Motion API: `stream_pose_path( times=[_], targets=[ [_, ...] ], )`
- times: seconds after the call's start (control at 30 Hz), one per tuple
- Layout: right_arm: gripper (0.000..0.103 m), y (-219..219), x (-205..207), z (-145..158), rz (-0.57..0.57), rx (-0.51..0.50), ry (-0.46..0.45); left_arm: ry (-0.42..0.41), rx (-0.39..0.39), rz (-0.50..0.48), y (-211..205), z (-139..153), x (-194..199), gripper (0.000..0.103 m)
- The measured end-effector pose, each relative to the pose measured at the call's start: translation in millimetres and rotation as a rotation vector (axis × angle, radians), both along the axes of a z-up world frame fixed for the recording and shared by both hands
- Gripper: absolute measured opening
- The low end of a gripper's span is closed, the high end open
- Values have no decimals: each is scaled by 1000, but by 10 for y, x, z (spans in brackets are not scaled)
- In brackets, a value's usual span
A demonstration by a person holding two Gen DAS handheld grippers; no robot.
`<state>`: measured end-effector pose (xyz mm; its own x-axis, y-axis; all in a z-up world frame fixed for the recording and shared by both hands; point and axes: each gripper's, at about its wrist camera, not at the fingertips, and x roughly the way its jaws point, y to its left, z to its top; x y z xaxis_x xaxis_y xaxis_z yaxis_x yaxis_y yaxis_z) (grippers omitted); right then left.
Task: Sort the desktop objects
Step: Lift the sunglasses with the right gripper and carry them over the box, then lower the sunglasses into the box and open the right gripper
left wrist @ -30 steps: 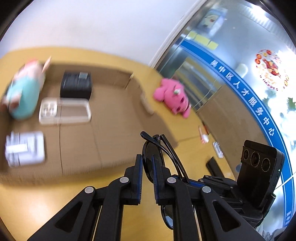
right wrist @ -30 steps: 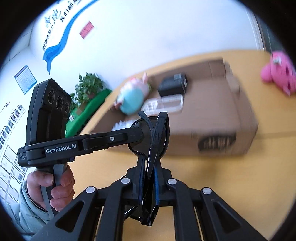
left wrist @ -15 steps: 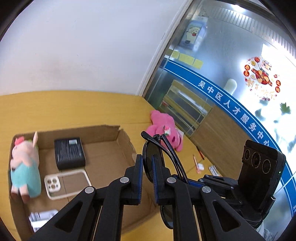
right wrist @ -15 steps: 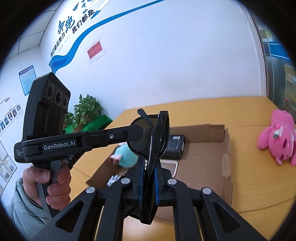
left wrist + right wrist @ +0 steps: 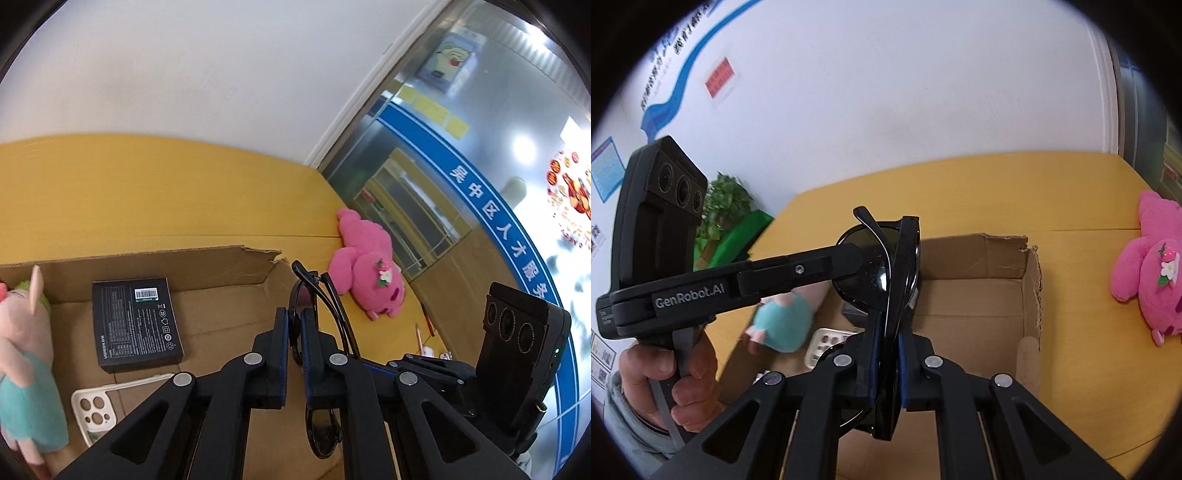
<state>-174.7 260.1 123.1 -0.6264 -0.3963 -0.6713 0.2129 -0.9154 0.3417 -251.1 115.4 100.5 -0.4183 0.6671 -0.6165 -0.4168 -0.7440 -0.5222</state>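
Both tongs are clamped on the folded sunglasses (image 5: pixel 886 266) — left tongs (image 5: pixel 294 334) on a lens, right tongs (image 5: pixel 886 365) on the frame — held above the cardboard box (image 5: pixel 1030 295), which lies straight ahead and below on the bench (image 5: pixel 1071 192).

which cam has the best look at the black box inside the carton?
Left wrist. The black box lies flat in the carton, whole top face and barcode label in view. In the right wrist view only a sliver shows behind the sunglasses.

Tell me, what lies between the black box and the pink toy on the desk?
The cardboard box's torn wall, then bare desk, seen from the left wrist. The held sunglasses partly block that stretch.
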Motion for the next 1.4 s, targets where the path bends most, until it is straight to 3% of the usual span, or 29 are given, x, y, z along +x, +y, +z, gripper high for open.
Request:
stream_pose_path(
  times=[0.27, 0.6, 0.9, 1.1, 1.17, 1.3, 1.37, 1.4],
  targets=[
    [7, 117, -669, -626, -31, 26, -167, -127, -33, 17, 166, -595, -514, 2],
    [7, 202, -1075, -1199, -61, 92, -308, -216, -93, 22, 415, -1162, -896, 2],
    [8, 124, -1212, -1519, -59, 132, -364, -241, -225, 68, 476, -1383, -982, 6],
    [8, 87, -1168, -1527, -61, 136, -341, -221, -298, 87, 498, -1318, -953, 8],
    [14, 80, -1106, -1456, -58, 145, -304, -188, -312, 96, 502, -1219, -901, 14],
    [41, 77, -864, -1083, -53, 172, -173, -33, -313, 129, 377, -785, -600, 35],
    [51, 58, -610, -805, -48, 182, -78, 57, -306, 154, 266, -532, -376, 55],
    [60, 46, -456, -679, -48, 184, -32, 114, -300, 177, 179, -376, -209, 61]
  ],
)
